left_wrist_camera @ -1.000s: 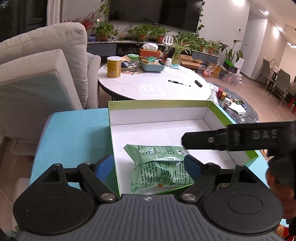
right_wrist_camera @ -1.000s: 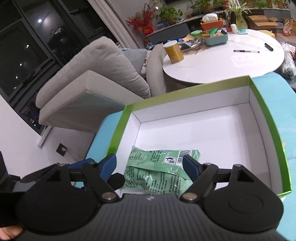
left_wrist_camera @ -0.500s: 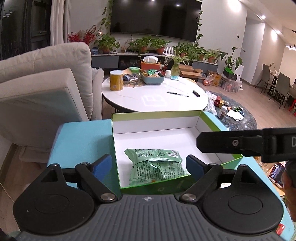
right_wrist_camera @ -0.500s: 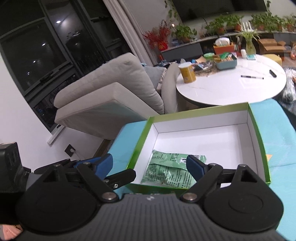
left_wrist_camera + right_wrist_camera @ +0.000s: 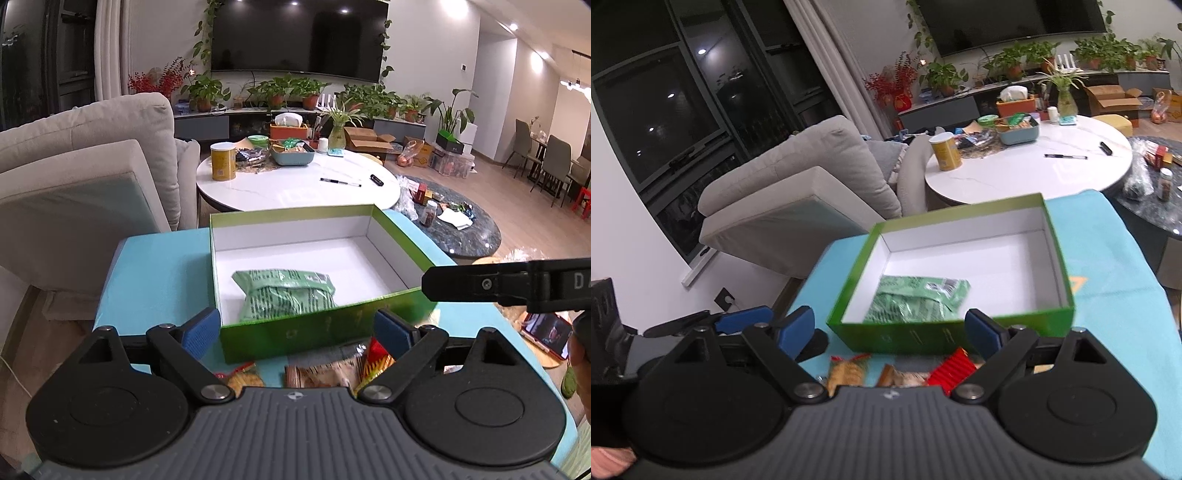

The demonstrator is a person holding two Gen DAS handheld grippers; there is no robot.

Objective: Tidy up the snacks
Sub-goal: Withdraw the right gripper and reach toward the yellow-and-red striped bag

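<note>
Grippers, left [image 5: 297,328] and right [image 5: 890,326], are held agape, empty, near box [image 5: 325,332]; packets [image 5: 325,373] beside it should be grasped singly.

A box [image 5: 325,334] sits mid-tabletop [image 5: 155,280]; one packet [image 5: 286,293] lies inside near its front wall; more snacks [image 5: 325,373] lie before it, by the near edge

Grey sofa [image 5: 85,166], round white table [image 5: 295,184], wall-mounted television [image 5: 295,37]
</note>
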